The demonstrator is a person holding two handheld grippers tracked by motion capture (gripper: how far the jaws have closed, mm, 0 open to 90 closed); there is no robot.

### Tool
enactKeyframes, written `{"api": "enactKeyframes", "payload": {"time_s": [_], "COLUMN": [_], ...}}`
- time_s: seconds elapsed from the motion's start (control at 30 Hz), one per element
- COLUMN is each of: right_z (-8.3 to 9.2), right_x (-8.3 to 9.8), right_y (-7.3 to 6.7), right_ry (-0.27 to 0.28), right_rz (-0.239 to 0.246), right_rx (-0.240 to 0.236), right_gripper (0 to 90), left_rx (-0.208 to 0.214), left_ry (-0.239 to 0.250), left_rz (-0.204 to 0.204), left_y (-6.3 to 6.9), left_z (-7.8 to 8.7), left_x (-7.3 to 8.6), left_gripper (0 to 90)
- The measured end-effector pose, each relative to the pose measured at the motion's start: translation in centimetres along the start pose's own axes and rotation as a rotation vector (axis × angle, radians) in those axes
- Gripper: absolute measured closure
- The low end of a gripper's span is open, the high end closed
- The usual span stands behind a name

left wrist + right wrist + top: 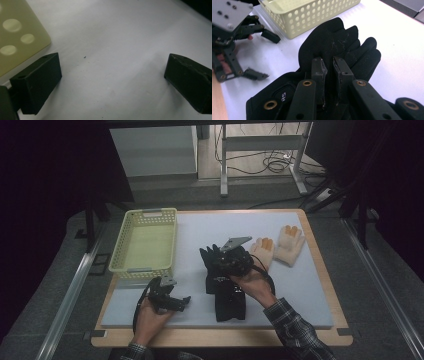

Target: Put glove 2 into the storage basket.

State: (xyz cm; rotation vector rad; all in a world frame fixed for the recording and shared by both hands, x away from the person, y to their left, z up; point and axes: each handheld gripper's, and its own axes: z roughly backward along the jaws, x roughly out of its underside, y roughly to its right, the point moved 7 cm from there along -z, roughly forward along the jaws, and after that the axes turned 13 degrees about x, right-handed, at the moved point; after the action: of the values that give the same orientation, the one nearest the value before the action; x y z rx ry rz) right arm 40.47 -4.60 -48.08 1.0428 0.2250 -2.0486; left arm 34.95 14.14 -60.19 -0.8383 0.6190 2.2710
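Nearest me, at seven o'clock on the table, my left gripper (181, 301) rests low over the white mat (300, 285) with its jaws spread wide and nothing between them; I judge I'm keeping it parked there, out of the way yet ready to help. At ten o'clock from it sits the pale yellow plastic basket (145, 245), empty, its walls a lattice of small round holes, rigid and smooth. It looks like the likely place for the gloves.

At the centre lie the black gloves (222, 285), soft matte fabric with a small printed label near the cuff, fingers pointing to twelve o'clock. In the right gripper view, my right gripper (329, 72) has its jaws pinched nearly together on a fold of the upper glove's palm, a grip that suits limp cloth.

At two o'clock, well apart from my hands, a pair of cream gloves (280, 245) with orange fingertips lies flat and untouched.
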Motion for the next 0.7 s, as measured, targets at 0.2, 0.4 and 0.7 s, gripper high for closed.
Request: {"api": "enactKeyframes", "payload": {"time_s": [0.2, 0.4, 0.7], "right_z": [1.0, 1.7, 2.1], "right_x": [1.3, 2.8, 5.8], "right_y": [-0.1, -0.1, -0.7], "right_ry": [-0.011, -0.027, -0.058], "right_rz": [-0.013, -0.024, -0.052], "right_rx": [-0.005, -0.007, -0.023], "right_gripper": [78.9, 78.8, 78.7], "left_rx": [0.001, 0.0, 0.001], "left_ry": [-0.001, 0.0, 0.004], "left_rz": [0.0, 0.0, -0.001], "left_y": [0.0, 0.0, 0.0], "left_z": [0.0, 0.0, 0.0], "left_x": [0.0, 0.0, 0.0], "left_gripper": [1.1, 1.1, 1.1]}}
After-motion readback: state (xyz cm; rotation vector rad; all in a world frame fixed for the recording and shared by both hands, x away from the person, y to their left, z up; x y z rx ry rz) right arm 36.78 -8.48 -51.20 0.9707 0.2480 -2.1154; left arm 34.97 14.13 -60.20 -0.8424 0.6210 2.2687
